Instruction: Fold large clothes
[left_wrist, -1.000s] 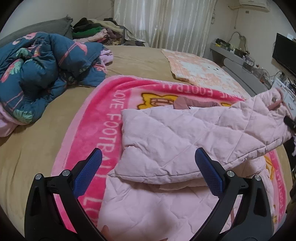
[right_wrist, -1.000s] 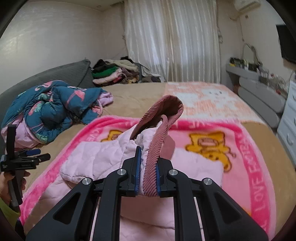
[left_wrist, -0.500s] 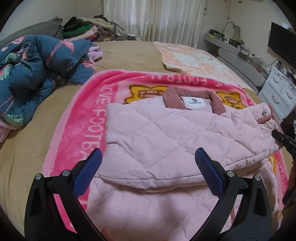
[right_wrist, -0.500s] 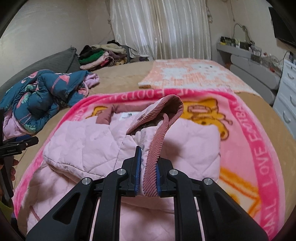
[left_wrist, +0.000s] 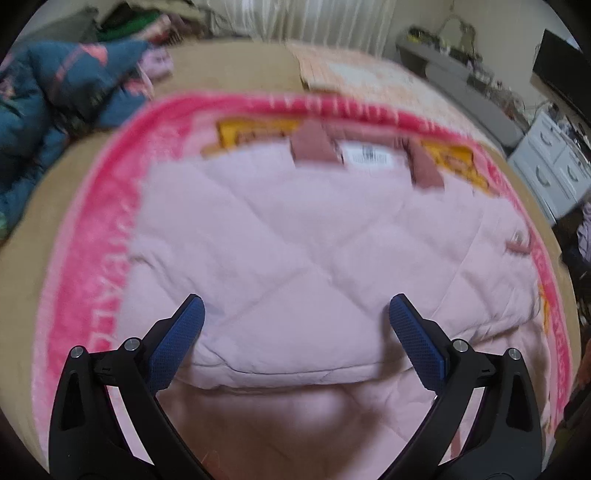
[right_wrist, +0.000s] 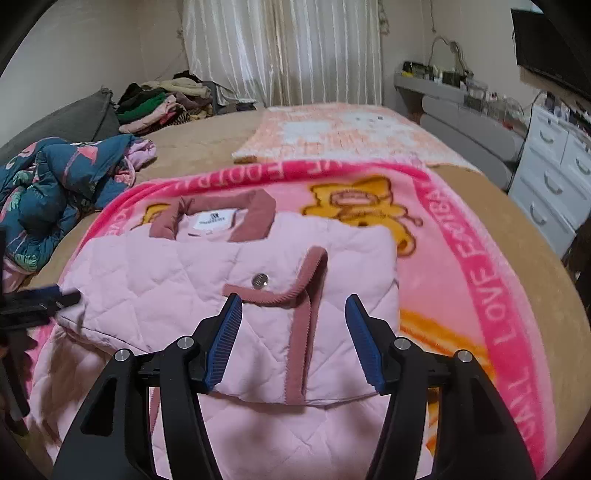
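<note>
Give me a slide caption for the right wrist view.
Right gripper opening above the folded pink quilted jacket on a pink blanket.

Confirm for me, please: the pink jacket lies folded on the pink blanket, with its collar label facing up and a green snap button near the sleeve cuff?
Not quite: the snap button is silver, not green, as the right wrist view shows. The rest holds: the jacket lies folded on the blanket, label up.

Jacket (right_wrist: 229, 288) lies on blanket (right_wrist: 480, 266); quilt (right_wrist: 55, 184) left; clothes pile (right_wrist: 159, 103) behind.
</note>
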